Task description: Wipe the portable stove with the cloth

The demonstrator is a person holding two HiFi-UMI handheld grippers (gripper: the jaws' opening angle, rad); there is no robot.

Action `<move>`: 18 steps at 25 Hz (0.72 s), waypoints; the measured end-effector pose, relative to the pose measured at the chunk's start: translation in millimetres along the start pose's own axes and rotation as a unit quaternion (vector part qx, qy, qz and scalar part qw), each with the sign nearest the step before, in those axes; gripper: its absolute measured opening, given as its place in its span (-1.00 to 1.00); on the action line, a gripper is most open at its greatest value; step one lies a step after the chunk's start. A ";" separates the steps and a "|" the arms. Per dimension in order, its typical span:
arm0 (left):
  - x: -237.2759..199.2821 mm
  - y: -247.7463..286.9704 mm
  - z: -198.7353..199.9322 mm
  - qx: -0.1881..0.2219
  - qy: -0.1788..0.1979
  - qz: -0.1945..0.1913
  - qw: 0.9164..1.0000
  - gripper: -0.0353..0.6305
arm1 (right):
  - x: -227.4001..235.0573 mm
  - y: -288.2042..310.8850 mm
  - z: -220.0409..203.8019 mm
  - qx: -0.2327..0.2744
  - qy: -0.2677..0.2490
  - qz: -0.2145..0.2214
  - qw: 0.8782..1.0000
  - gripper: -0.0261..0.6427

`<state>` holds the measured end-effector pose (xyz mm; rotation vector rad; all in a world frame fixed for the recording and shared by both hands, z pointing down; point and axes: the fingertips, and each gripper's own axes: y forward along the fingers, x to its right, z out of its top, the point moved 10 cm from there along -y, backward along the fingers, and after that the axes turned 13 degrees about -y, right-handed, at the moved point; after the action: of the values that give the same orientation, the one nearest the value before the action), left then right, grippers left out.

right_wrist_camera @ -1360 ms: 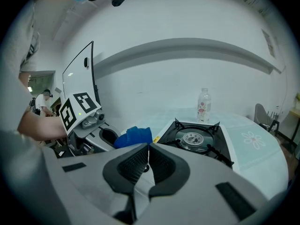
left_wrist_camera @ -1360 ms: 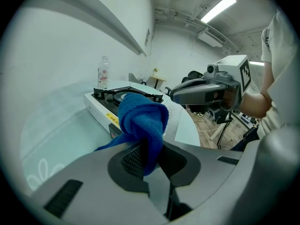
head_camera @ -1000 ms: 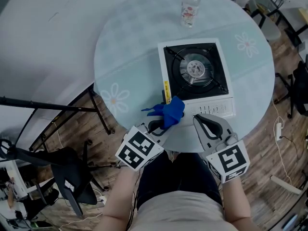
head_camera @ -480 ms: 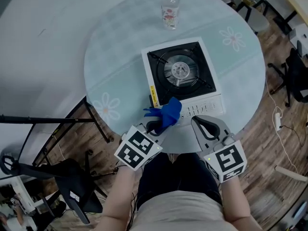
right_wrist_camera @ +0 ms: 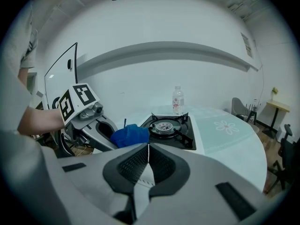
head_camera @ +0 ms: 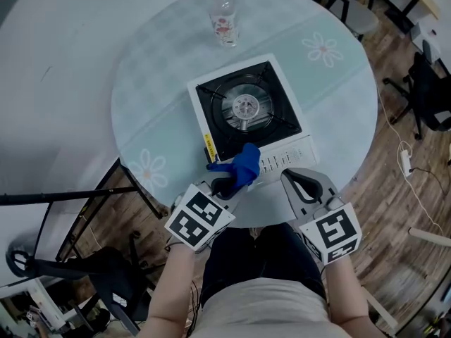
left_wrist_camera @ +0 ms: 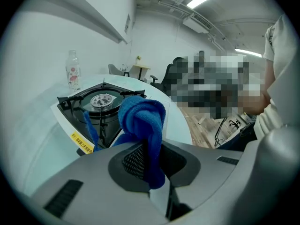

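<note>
The left gripper [head_camera: 229, 184] is holding the cloth [head_camera: 243, 166] against the near left corner of the stove [head_camera: 246, 109]. The stove is sitting mid-table [head_camera: 162, 97], and a bottle [head_camera: 224, 25] is standing near the far edge. The right gripper [head_camera: 287, 176] is hovering at the near edge, just beside the stove's front.

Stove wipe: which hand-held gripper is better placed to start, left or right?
Left, probably. The left hand-held gripper is shut on the blue cloth, right at the stove's front-left corner. The right hand-held gripper is shut on nothing.
</note>
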<state>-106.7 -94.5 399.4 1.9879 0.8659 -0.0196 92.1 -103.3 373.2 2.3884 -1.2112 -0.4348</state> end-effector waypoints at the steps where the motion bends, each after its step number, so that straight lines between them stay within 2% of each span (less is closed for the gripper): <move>1: 0.5 0.4 1.1 -0.003 0.003 0.001 1.000 -0.71 | 0.8 -0.5 -0.8 0.000 0.002 -0.002 1.000 -0.85; 9: 5.8 7.6 16.0 -0.015 0.031 -0.003 0.999 -0.71 | 6.2 -5.9 -5.1 -0.003 0.019 -0.019 1.000 -0.85; 18: 20.5 33.7 40.0 -0.024 0.073 -0.028 0.997 -0.71 | 17.7 -19.6 -16.0 -0.008 0.036 -0.051 0.998 -0.85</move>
<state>-59.1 -124.1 395.3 1.9367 1.0070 0.1146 122.9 -103.8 375.6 2.4383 -1.0558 -0.3836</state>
